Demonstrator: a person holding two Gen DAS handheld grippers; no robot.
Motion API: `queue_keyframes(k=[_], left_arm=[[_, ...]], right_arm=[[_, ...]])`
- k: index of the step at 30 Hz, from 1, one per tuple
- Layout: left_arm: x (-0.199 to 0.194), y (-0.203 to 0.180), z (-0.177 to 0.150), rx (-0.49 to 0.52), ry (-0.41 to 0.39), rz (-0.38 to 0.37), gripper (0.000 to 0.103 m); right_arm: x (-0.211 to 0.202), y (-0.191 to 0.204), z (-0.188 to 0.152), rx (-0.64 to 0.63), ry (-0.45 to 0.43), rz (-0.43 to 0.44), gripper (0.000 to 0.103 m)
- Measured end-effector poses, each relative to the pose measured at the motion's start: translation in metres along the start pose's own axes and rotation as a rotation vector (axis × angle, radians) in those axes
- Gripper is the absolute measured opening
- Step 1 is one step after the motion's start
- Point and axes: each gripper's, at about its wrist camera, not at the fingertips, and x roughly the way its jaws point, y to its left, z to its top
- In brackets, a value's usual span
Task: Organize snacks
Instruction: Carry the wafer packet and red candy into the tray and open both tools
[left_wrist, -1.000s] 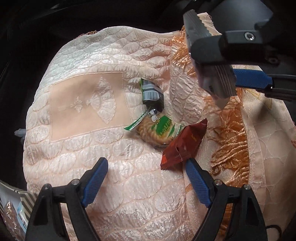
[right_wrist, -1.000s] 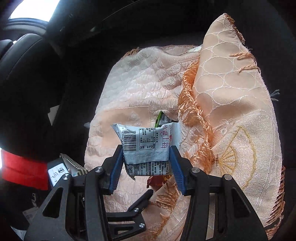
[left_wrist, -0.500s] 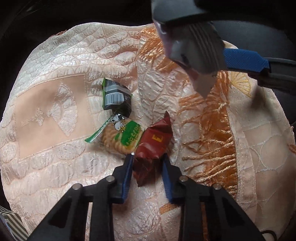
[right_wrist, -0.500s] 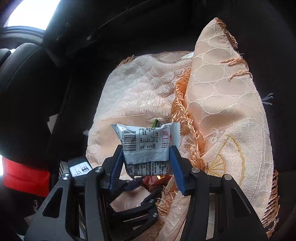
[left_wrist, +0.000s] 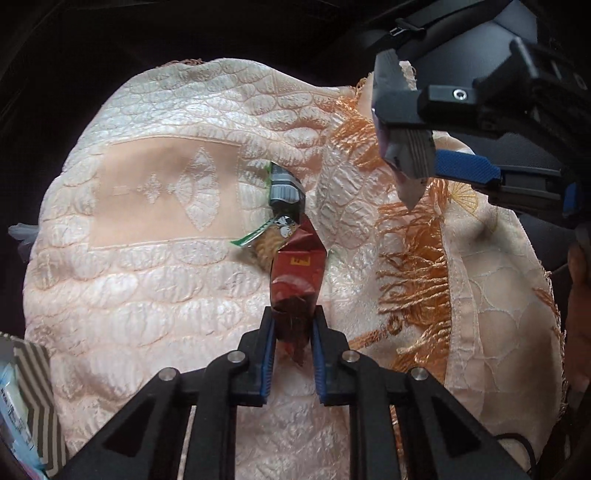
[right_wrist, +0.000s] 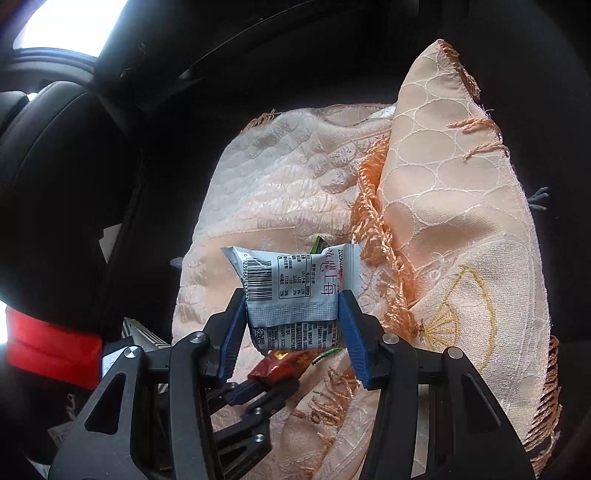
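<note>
My left gripper is shut on a dark red snack packet and holds it just above the peach quilted cloth. Behind it lie a green-and-white biscuit packet and a dark grey-green packet. My right gripper is shut on a silver-white snack packet with a barcode, held in the air above the cloth; it shows at the upper right of the left wrist view. The red packet and left gripper show below it in the right wrist view.
An orange-fringed peach cloth is folded up on the right. Dark car seats surround the cloths, with a red strap at left. A striped packet lies at the lower left edge.
My left gripper moved forward, closed on the dark red packet and lifted its end off the cloth. The right gripper stayed shut on the silver packet, shifting slightly.
</note>
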Motion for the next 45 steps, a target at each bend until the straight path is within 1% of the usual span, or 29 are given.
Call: queue_keyframes(k=[1, 9, 11, 14, 18, 20, 25, 30, 34, 40, 45], left_arm=[[-0.005, 0.002, 0.002, -0.007, -0.008, 0.014, 0.019], [-0.068, 0.028, -0.033, -0.029, -0.095, 0.14, 0.019], [-0.08, 0.037, -0.043, -0.046, -0.102, 0.161, 0.019], [-0.094, 0.048, -0.055, -0.073, -0.117, 0.2, 0.019], [-0.107, 0.063, -0.069, -0.115, -0.133, 0.237, 0.019], [-0.116, 0.071, -0.078, -0.138, -0.137, 0.267, 0.019], [-0.139, 0.091, -0.103, -0.198, -0.156, 0.305, 0.019], [-0.162, 0.109, -0.123, -0.251, -0.184, 0.331, 0.019], [-0.177, 0.125, -0.136, -0.3, -0.204, 0.365, 0.02], [-0.193, 0.15, -0.158, -0.371, -0.225, 0.396, 0.02], [-0.2, 0.166, -0.174, -0.436, -0.24, 0.401, 0.02]], right_arm=[[0.0, 0.002, 0.0, -0.006, 0.002, 0.002, 0.049], [0.006, 0.033, -0.016, -0.091, 0.045, 0.037, 0.049], [0.007, 0.043, -0.023, -0.118, 0.052, 0.036, 0.049], [0.007, 0.058, -0.038, -0.156, 0.063, 0.047, 0.049], [0.013, 0.079, -0.065, -0.195, 0.093, 0.062, 0.049], [0.018, 0.088, -0.08, -0.213, 0.113, 0.066, 0.049], [0.029, 0.115, -0.113, -0.256, 0.159, 0.093, 0.049], [0.036, 0.146, -0.134, -0.313, 0.195, 0.112, 0.049], [0.037, 0.173, -0.146, -0.367, 0.21, 0.126, 0.049], [0.041, 0.211, -0.16, -0.444, 0.227, 0.139, 0.049], [0.048, 0.239, -0.172, -0.505, 0.239, 0.13, 0.049]])
